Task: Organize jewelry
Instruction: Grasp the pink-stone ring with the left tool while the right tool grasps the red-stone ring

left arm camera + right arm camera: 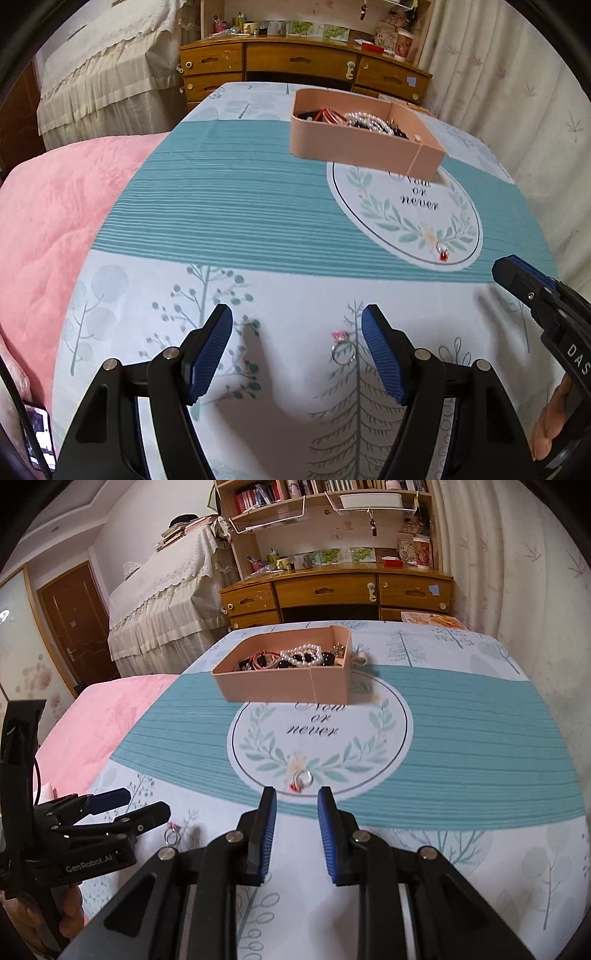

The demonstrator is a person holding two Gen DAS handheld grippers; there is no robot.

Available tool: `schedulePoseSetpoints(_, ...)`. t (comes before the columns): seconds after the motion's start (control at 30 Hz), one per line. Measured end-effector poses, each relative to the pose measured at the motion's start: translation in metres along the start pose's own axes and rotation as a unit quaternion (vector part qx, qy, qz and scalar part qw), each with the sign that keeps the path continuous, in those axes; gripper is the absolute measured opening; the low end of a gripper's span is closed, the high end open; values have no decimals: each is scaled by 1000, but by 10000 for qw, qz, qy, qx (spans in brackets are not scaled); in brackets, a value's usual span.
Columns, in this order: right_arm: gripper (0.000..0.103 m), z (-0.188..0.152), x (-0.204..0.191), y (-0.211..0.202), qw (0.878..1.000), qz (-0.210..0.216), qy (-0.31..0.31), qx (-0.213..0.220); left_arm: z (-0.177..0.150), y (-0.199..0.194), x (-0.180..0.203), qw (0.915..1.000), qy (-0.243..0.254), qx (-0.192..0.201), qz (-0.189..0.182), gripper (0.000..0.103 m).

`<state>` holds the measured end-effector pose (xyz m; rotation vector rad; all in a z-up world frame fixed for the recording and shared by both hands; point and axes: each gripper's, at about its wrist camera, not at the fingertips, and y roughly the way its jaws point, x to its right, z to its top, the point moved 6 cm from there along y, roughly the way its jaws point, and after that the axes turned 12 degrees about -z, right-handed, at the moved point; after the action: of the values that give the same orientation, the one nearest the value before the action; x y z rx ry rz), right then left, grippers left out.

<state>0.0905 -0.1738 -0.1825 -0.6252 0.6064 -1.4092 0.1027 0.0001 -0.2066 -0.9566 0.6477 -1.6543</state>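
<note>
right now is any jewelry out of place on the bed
Yes, two rings lie loose on the bedspread outside the pink box: a pink-stone ring between the open left gripper's fingers, and a red-stone ring just ahead of the open right gripper.

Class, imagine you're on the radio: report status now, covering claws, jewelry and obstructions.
Left claw open, pink-stone ring between its fingers. Right claw open, short of red-stone ring. Both rings still on cloth, outside the pink box. Nothing in the way.

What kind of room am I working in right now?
Most likely a bedroom: the work surface looks like a bed, with a printed sheet and pink quilt, and a wooden desk with bookshelves beyond. Both grippers are open.
</note>
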Motion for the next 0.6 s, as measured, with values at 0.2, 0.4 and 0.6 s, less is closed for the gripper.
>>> schedulePoseSetpoints(0.2,23,-6,8,2,9999,-18,68,76,-10,10,9,9996,10,-268,100,71)
schedulePoseSetpoints(0.4,23,-12,17,8,9996,154,221,-26,-15,19,16,9985,45,-458,307,71)
schedulePoseSetpoints(0.6,23,-16,21,14,9985,386,367,-151,-15,18,22,9983,61,-474,339,60)
